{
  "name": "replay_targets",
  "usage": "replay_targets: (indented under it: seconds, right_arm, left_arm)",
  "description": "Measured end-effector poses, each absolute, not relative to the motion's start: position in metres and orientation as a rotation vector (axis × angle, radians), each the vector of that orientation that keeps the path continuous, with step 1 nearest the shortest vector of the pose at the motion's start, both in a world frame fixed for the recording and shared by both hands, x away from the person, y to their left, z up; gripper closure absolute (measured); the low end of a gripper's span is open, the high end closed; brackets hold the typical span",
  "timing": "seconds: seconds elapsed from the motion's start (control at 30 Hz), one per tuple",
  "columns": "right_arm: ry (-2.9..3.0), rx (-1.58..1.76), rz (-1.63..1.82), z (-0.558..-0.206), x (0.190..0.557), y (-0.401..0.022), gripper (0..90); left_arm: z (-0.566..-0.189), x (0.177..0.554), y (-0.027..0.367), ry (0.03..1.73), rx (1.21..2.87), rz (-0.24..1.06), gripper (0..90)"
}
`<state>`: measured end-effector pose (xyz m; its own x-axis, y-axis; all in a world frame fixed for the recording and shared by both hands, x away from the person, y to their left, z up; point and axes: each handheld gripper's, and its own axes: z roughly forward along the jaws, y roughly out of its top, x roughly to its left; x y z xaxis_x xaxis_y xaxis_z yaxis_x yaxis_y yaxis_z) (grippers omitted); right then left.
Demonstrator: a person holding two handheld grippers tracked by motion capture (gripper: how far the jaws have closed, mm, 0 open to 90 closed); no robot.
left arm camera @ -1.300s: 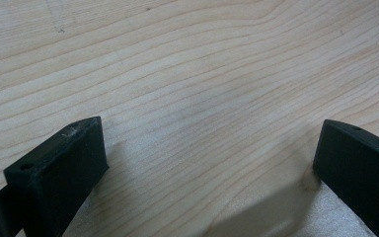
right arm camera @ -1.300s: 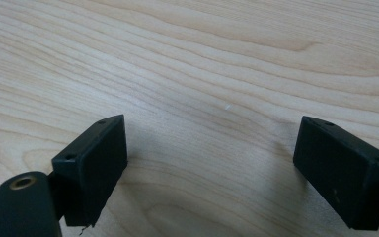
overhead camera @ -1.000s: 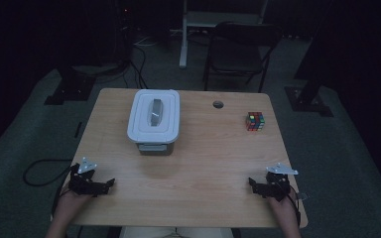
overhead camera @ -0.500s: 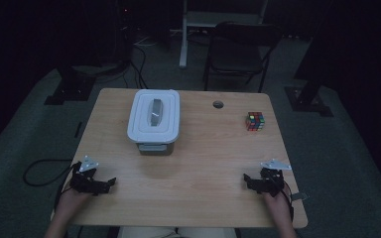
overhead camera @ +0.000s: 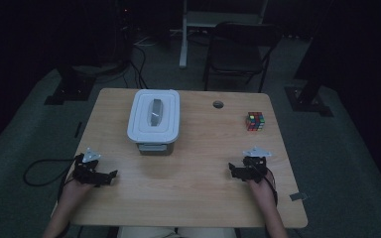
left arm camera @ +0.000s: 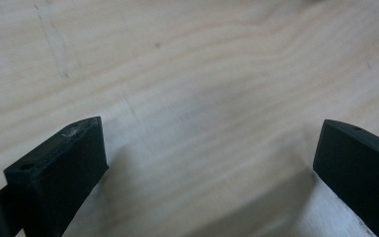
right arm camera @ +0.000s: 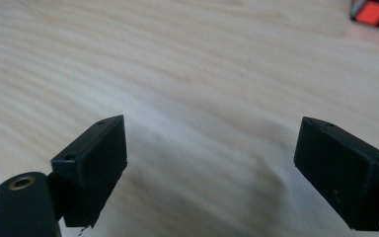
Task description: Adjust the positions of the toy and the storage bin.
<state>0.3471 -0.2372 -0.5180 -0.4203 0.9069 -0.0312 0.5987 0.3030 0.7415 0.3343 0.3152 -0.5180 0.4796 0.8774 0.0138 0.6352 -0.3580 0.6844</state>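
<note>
A white lidded plastic box with a grey handle on its lid stands at the back left of the wooden table. A colour puzzle cube sits at the back right; its red corner shows at the top right of the right gripper view. My left gripper rests near the front left edge, held by a hand. Its jaws stand wide apart over bare wood. My right gripper lies at the front right, pointing left, open with nothing between its jaws.
A small round hole is in the tabletop behind the middle. A dark chair and a white stand are on the floor beyond the table. A cable trails off the left edge.
My right gripper has slid left and a little farther onto the table. The left gripper has edged slightly forward. The box and the cube have stayed put.
</note>
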Motion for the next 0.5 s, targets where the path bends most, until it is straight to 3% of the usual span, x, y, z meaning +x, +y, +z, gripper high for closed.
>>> replay_targets:
  seconds: [0.5]
  right_arm:
    - [2.153, 1.285, 0.998, -0.515, 0.388, -0.190, 12.7]
  left_arm:
    - [-0.511, 0.368, 0.305, 1.242, 2.136, 0.517, 0.6]
